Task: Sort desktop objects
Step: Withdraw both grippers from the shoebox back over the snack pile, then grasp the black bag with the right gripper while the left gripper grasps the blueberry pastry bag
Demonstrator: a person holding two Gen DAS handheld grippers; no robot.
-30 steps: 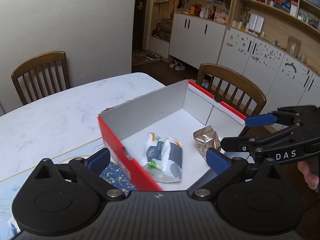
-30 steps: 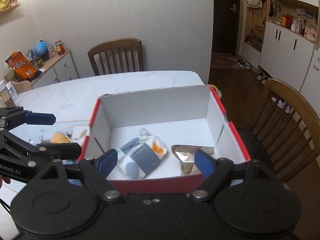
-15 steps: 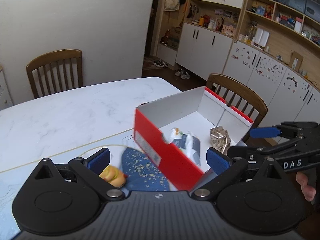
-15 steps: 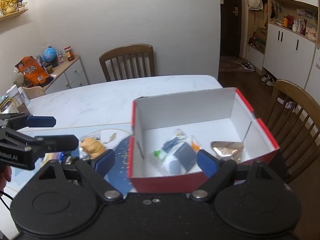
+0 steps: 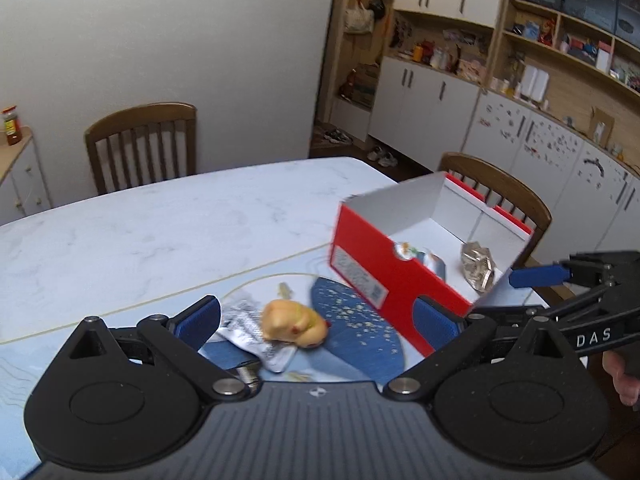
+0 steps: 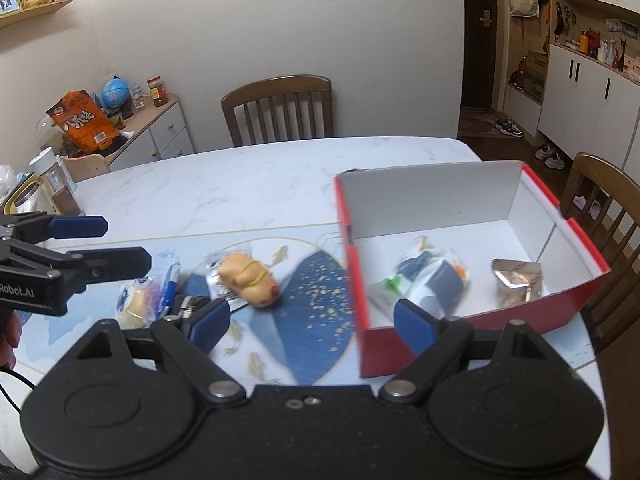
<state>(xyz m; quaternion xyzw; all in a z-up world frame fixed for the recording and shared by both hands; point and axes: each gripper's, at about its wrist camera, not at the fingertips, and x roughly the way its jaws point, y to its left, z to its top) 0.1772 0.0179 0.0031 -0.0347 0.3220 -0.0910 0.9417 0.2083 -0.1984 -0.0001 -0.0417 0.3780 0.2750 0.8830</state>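
A red box (image 6: 472, 328) with white inside stands at the table's right; it also shows in the left wrist view (image 5: 384, 276). Inside lie a white-and-grey packet (image 6: 428, 280) and a crumpled foil wrapper (image 6: 518, 280). Left of the box, on a blue mat (image 6: 308, 320), lies a yellow soft toy (image 6: 250, 284), which the left wrist view (image 5: 292, 322) shows beside a silver packet (image 5: 256, 332). My left gripper (image 5: 316, 320) is open and empty above the toy. My right gripper (image 6: 312, 320) is open and empty over the mat by the box's left wall.
A small pile of wrapped items (image 6: 148, 296) lies at the mat's left. A glass jar (image 6: 54, 184) stands at the table's far left edge. Wooden chairs stand behind the table (image 6: 280, 110) and to the right (image 6: 608, 208). White marble tabletop (image 6: 240, 184) stretches behind.
Both grippers have swung left, away from over the box to the mat. The toy and packets came into view. Both stayed open and empty.
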